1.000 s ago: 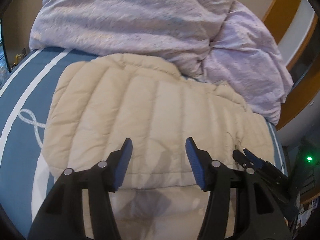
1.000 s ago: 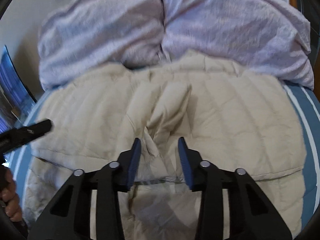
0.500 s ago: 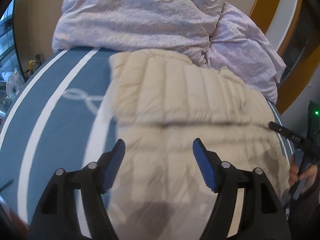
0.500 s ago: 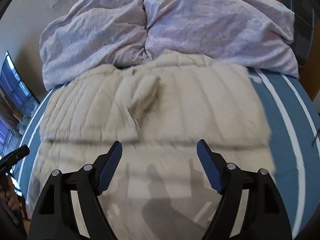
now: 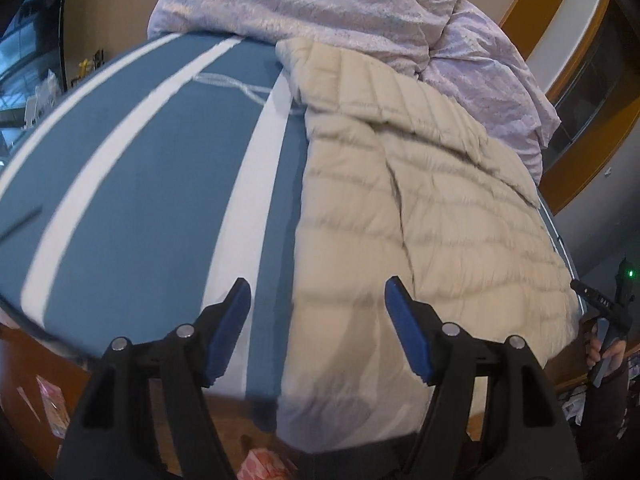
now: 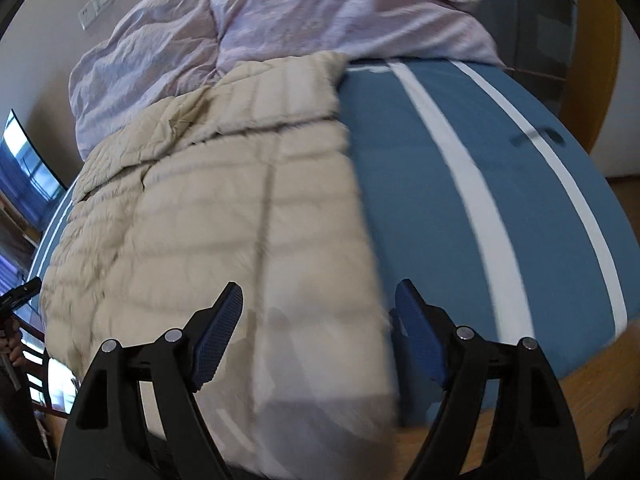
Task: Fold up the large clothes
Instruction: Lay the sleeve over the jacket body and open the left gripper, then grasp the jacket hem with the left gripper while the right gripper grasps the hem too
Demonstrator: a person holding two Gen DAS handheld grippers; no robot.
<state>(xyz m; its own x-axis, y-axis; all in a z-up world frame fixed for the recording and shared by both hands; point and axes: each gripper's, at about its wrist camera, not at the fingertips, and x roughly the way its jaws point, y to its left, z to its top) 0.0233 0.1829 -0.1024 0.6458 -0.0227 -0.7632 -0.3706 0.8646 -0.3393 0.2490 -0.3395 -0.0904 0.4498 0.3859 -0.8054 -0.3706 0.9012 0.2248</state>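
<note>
A beige quilted down jacket (image 5: pixel 420 200) lies flat on the bed, its upper part folded down over its body. In the left wrist view my left gripper (image 5: pixel 317 286) hovers over the jacket's near left edge; its jaws are closing, with nothing pressed between them. In the right wrist view the jacket (image 6: pixel 224 208) fills the left half. My right gripper (image 6: pixel 319 288) stands open above its near right edge, pads clear of the fabric. The right gripper (image 5: pixel 600 304) also shows at the far right of the left wrist view, held by a hand.
The blue bedsheet (image 5: pixel 160 168) with white stripes spreads on both sides of the jacket, and again in the right wrist view (image 6: pixel 440 160). A crumpled lilac duvet (image 5: pixel 320 4) is piled at the head of the bed. The wooden bed frame (image 6: pixel 560 384) runs along the near edge.
Both grippers have drawn apart, left to the jacket's left edge and right to its right edge. The right jaws, nearly pinched on a fold a second ago, now stand wide.
</note>
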